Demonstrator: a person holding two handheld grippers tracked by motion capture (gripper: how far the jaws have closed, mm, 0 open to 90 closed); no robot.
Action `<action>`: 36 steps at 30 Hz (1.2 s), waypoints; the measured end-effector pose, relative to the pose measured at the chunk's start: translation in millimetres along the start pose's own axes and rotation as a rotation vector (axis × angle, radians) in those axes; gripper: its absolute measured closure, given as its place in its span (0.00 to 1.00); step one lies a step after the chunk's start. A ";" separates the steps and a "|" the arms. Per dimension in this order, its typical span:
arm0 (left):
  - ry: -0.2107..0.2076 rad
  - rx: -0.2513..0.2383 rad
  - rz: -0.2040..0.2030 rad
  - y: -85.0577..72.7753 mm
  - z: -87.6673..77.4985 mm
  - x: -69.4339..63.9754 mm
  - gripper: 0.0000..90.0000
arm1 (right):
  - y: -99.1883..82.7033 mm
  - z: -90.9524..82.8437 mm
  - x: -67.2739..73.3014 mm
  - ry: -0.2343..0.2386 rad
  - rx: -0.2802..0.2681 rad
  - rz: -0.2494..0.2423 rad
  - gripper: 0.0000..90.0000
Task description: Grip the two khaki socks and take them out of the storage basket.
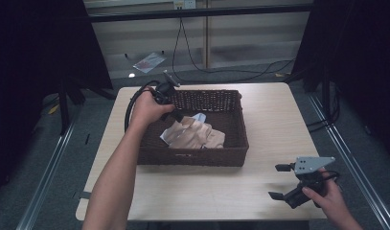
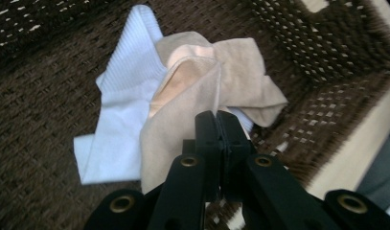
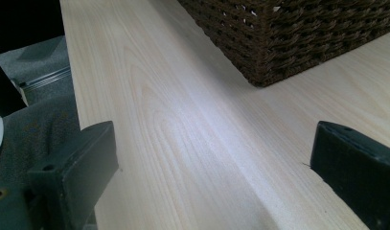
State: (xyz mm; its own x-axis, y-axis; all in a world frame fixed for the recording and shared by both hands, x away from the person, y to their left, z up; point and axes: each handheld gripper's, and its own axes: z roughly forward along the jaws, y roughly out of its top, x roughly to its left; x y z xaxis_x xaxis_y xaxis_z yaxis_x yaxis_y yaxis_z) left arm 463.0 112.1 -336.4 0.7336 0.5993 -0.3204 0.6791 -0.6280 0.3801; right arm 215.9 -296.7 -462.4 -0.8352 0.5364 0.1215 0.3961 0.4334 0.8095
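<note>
While left gripper (image 2: 216, 125) pinched beige cloth (image 2: 202, 91) inside basket (image 1: 231, 103), jaws fully shut on fabric, we judged slow straight lift best, shedding white cloth (image 2: 120, 110) underneath. Right gripper (image 1: 284, 181), jaws wide, empty, rested right of basket.

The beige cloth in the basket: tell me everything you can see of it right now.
The crumpled beige cloth is a soft, thin fabric, bunched into folds with a peach-tinted crease near its top. It lies inside the dark brown woven wicker basket, partly over a white ribbed cloth. The left tool is shut on its near edge, jaws pressed together with fabric pinched between them; one flap points toward the basket's corner.
</note>
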 end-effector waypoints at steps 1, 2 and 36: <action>-0.008 0.003 -0.001 0.6 -3.8 -1.3 0.99 | 0.1 0.1 -0.2 -0.001 -0.001 -0.001 0.02; -0.010 0.000 -0.002 1.0 -7.1 -2.2 0.99 | 0.1 0.2 -0.2 -0.002 -0.001 -0.001 0.02; -0.136 0.001 0.135 -11.7 -60.2 -62.8 0.98 | 0.0 2.0 0.3 0.013 -0.002 0.004 0.02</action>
State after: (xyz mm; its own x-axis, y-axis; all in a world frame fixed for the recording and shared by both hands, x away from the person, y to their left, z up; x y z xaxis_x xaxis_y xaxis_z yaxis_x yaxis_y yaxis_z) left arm 407.4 111.7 -268.5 0.8146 0.4371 -0.3813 0.5745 -0.6985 0.4267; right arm 216.4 -295.1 -463.6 -0.8384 0.5287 0.1328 0.3993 0.4299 0.8098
